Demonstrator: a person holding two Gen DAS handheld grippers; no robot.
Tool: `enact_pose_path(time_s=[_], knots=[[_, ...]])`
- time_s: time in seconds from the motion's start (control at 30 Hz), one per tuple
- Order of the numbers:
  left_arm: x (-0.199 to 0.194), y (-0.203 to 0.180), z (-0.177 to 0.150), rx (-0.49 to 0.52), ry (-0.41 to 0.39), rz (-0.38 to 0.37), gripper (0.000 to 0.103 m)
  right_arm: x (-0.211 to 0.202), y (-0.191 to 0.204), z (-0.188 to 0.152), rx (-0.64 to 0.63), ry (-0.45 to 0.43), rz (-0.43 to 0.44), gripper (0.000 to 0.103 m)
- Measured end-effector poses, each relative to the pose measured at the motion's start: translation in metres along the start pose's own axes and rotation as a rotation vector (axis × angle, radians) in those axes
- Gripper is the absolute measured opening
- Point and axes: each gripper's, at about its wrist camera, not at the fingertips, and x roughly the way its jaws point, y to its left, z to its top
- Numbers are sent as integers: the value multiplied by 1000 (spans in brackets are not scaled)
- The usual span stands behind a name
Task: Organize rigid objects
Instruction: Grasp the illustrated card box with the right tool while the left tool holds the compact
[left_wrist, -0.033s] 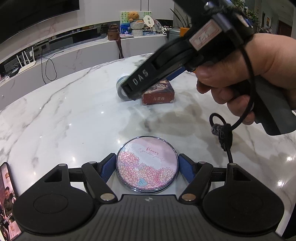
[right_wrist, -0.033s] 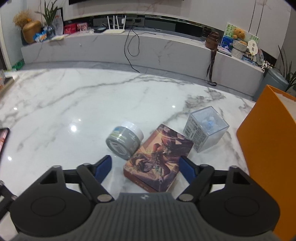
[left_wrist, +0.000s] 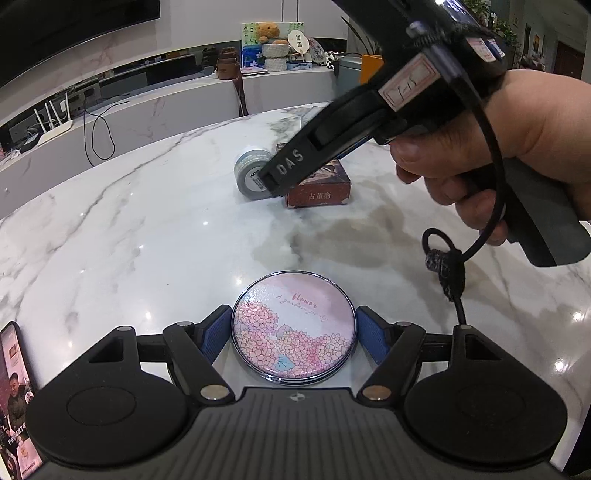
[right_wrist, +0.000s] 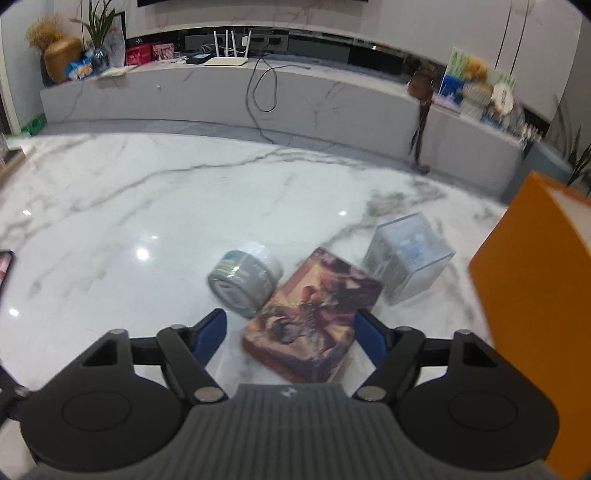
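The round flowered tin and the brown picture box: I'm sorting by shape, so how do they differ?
The round flowered tin is a flat pink disc; the brown picture box is rectangular and dark. The tin sits between the left gripper's pads, the box between the right gripper's. Both lie flat on the marble table.

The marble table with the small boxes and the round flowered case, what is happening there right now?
A person is tidying small rigid items on the marble table with two handheld grippers. The left gripper has its pads against the sides of the round flowered case. The right gripper straddles the near end of the illustrated box with open jaws, not yet pressing on it. A grey tape roll and a clear cube lie just behind, beside an orange box.
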Motion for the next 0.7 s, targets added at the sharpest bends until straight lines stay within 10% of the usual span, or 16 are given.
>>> enact_pose_path(time_s=[0.37,0.43,0.6,0.7], knots=[[1,1,0,-10,3,12,84,-22,-17,-10,-37,40,77,28],[1,1,1,-12,4,14,84,-24,-21,-13,-32,46,63,30],[1,0,2,-14,9,18,84,-32,-23,-8,22,-1,74,77],[1,2,2,-14,9,14,84,-35,-14,-4,26,-40,58,79]])
